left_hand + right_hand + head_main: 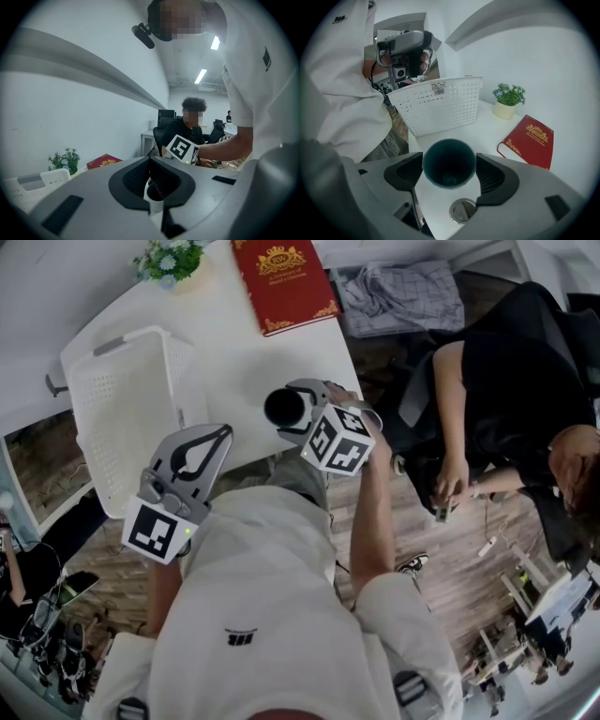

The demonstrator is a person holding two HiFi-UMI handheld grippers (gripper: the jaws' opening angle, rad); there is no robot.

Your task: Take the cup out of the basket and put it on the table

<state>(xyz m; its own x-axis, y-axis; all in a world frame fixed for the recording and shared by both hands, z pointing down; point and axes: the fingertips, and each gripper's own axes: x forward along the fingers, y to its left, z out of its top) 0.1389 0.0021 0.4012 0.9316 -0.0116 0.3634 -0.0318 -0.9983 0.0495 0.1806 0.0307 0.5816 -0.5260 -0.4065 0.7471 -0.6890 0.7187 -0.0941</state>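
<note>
The white basket [127, 418] stands at the left end of the white desk [234, 343]. Just right of it, the left tongs [223, 434] hang over the desk's near edge. Their 2 jaws are closed tip to tip with nothing gripped between them, as the left gripper view shows. Further right, the right tongs [298, 411] are clamped on the cup [449, 163], 1 pad on each side of its wall. The cup is out of the basket and held near the desk's front edge, well apart from the basket. Its dark mouth faces back toward the right gripper's camera. Whether it touches the desk I cannot tell. Behind it, a small potted plant [509, 101] sits by the wall, and a red book [528, 140] lies flat to the right. At the far right, beyond the desk, a person in black [511, 399] sits.
</note>
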